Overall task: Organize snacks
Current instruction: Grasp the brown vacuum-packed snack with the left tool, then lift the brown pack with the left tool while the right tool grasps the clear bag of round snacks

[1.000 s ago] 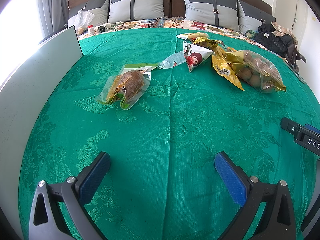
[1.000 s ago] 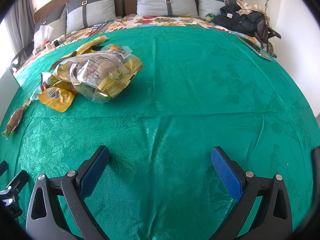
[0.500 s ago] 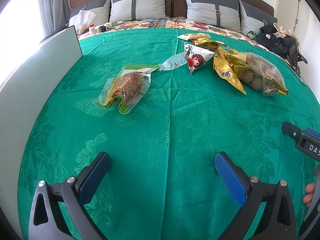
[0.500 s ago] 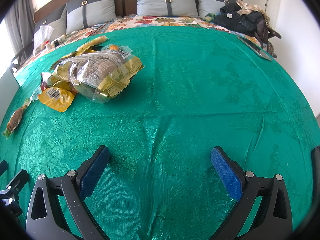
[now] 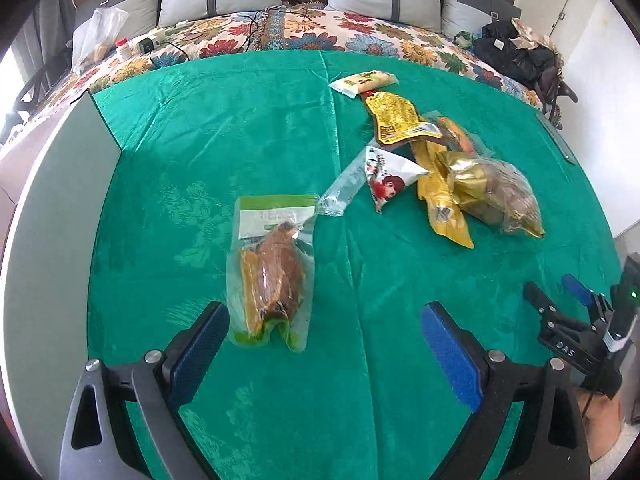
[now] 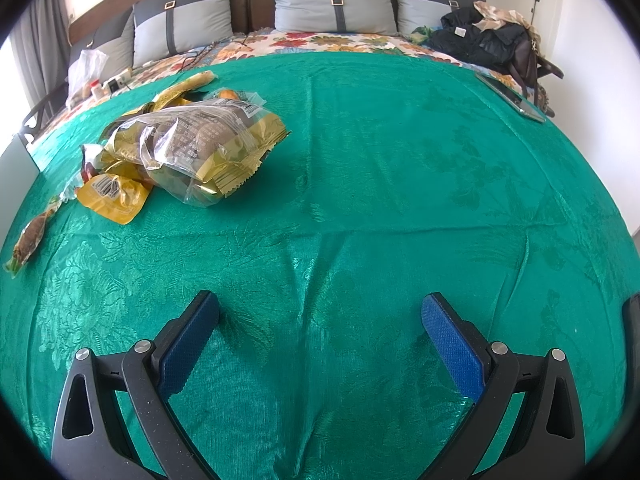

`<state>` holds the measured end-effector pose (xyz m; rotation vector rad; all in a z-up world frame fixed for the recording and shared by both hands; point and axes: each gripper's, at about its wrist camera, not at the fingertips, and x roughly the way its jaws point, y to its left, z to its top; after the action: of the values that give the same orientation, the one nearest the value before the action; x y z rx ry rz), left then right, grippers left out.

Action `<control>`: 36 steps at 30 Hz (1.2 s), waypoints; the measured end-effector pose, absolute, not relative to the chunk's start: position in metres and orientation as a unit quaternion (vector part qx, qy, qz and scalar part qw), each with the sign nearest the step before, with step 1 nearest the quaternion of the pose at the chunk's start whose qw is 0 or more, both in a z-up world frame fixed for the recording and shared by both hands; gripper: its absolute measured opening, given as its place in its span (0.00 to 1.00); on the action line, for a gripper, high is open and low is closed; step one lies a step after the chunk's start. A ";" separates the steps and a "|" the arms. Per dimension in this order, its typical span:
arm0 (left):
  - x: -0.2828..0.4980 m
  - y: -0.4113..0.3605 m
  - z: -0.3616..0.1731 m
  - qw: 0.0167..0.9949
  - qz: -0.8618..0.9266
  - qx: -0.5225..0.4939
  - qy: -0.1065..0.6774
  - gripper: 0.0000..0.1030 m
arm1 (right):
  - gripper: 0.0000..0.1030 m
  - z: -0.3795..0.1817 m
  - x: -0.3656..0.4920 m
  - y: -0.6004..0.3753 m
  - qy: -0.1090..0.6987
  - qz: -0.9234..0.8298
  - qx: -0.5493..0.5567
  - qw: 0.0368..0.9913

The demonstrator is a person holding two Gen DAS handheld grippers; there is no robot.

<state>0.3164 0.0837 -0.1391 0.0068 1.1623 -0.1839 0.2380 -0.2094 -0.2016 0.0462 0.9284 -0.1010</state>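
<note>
Several snack packets lie on a green cloth. A clear packet with brown food and a green top lies just ahead of my open, empty left gripper, close to its left finger. Beyond it lie a white packet with a cartoon face, a yellow packet, a gold-and-clear bag of round snacks and a cream packet. My right gripper is open and empty over bare cloth; the gold-and-clear bag lies far to its upper left.
A grey-white panel stands along the cloth's left edge. The right gripper shows in the left wrist view at the right. Pillows, a black bag and a flat grey device sit at the back and right.
My left gripper has moved forward and tilted down toward the brown-food packet, which now sits close to its left finger. The right gripper has not moved.
</note>
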 end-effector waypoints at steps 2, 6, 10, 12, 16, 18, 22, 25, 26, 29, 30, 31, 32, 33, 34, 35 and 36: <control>0.340 0.086 -0.159 0.817 -0.062 0.020 0.573 0.64 | 1.00 -0.202 0.238 -0.209 0.448 -0.049 0.022 0.893; 0.341 0.081 -0.178 0.822 -0.036 0.089 0.562 0.39 | 1.00 -0.201 0.238 -0.210 0.447 -0.046 0.022 0.893; 0.316 0.091 -0.173 0.834 -0.067 0.079 0.542 0.27 | 1.00 -0.200 0.237 -0.214 0.448 -0.010 0.010 0.894; 0.297 0.103 -0.169 0.835 -0.092 0.059 0.540 0.26 | 0.96 -0.194 0.232 -0.225 0.451 0.035 -0.001 0.892; 0.255 0.126 -0.169 0.836 -0.114 0.020 0.536 0.26 | 0.97 -0.148 0.233 -0.241 0.409 0.108 -0.032 0.906; 0.235 0.129 -0.168 0.837 -0.121 0.008 0.534 0.26 | 0.97 -0.125 0.259 -0.228 0.419 0.161 -0.059 0.891; 0.204 0.124 -0.167 0.836 -0.130 -0.015 0.533 0.26 | 0.97 -0.114 0.324 -0.177 0.458 0.202 -0.135 0.855; 0.181 0.117 -0.167 0.837 -0.133 -0.004 0.531 0.27 | 0.96 -0.133 0.363 -0.154 0.494 0.187 -0.132 0.839; 0.174 0.116 -0.167 0.837 -0.135 -0.001 0.531 0.27 | 0.96 -0.142 0.370 -0.149 0.513 0.181 -0.123 0.830; 0.163 0.116 -0.166 0.834 -0.142 0.014 0.533 0.28 | 0.83 -0.153 0.362 -0.138 0.537 0.178 -0.122 0.816; 0.161 0.116 -0.166 0.832 -0.146 0.018 0.535 0.28 | 0.75 -0.151 0.352 -0.136 0.537 0.179 -0.136 0.813; 0.160 0.116 -0.167 0.830 -0.147 0.022 0.538 0.31 | 0.69 -0.148 0.342 -0.138 0.545 0.188 -0.128 0.807; 0.158 0.116 -0.168 0.829 -0.150 0.025 0.538 0.39 | 0.52 -0.145 0.333 -0.144 0.561 0.197 -0.109 0.797; 0.158 0.116 -0.170 0.827 -0.151 0.027 0.541 0.44 | 0.47 -0.143 0.326 -0.152 0.581 0.200 -0.081 0.784; 0.158 0.115 -0.173 0.825 -0.151 0.029 0.543 0.49 | 0.44 -0.142 0.321 -0.160 0.599 0.195 -0.056 0.774; 0.157 0.114 -0.174 0.826 -0.149 0.031 0.543 0.51 | 0.55 -0.140 0.317 -0.166 0.605 0.189 -0.036 0.772; 0.158 0.114 -0.175 0.827 -0.147 0.033 0.542 0.51 | 0.68 -0.135 0.315 -0.171 0.600 0.178 -0.029 0.779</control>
<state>0.1580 0.1136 -0.1751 0.0697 1.1516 -0.3123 0.3148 -0.1707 -0.1353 -0.0628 1.2974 0.3840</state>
